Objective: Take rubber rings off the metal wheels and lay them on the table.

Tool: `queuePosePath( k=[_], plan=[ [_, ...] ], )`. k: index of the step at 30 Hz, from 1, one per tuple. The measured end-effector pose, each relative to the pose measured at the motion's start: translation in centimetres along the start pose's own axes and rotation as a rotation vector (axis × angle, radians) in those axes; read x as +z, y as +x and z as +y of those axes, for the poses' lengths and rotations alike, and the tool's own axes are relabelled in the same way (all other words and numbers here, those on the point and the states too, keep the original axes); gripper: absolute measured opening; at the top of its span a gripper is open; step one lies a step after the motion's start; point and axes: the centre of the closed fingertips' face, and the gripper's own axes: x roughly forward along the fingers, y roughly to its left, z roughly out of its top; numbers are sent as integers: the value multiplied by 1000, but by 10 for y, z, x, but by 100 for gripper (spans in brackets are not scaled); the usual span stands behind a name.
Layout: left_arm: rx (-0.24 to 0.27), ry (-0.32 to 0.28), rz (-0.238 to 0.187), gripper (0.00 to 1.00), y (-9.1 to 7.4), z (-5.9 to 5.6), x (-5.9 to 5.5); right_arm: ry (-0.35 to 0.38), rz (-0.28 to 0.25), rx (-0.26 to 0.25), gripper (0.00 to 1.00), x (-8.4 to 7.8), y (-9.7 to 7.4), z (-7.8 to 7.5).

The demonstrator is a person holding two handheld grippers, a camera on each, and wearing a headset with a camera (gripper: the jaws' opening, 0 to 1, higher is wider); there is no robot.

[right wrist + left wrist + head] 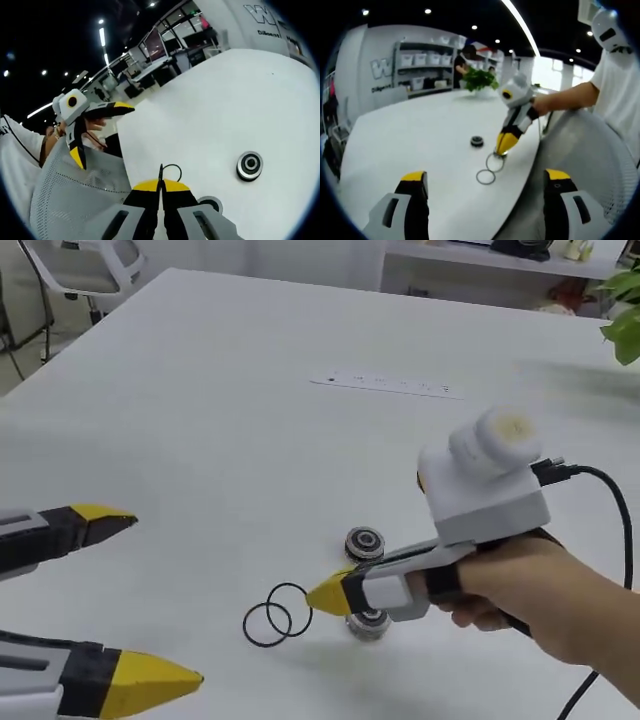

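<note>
The right hand-held gripper (312, 597) is pinching, jaws closed, the edge of a ring (288, 585). This ring is lying on the desk (200, 420) and overlapping a second ring (245, 624). The left hand-held gripper (165, 600) is hovering well apart from them, jaws wide and holding nothing.

The rings are looking thin, light and floppy. I am judging that they will stretch and spring back, and may cling to a jaw. The best hold is a pinch on the cord at one spot, not across the loop. The far wheel (364, 542) and the near wheel (368, 625) are looking hard, smooth and heavier. They are likely to slide, so one is best clamped across its flat faces while its ring is being peeled off.

The right gripper view is showing the closed tips with a thin loop rising from them, which the head view is blurring. The left gripper view is showing the two rings as separate ovals under the right tip. The head view is showing the near wheel tucked just under the right hand-held gripper. I cannot tell whether either wheel is wearing a ring.
</note>
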Motion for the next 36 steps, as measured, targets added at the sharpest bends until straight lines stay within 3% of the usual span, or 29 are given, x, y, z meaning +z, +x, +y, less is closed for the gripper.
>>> queuePosePath(
  k=[8,20,31,36],
  plan=[
    [5,-14,0,97,0,2,-2,-18,48,-65,0,-14,11,-17],
    [11,-14,4,96,0,5,-2,-88,88,-116,6,-19,10,-26],
    [-1,-6,4,96,2,2,0,-41,-28,-110,11,2,-14,-31],
    [-4,-1,4,96,2,2,1,-129,-83,-123,16,17,-27,-29]
  ],
)
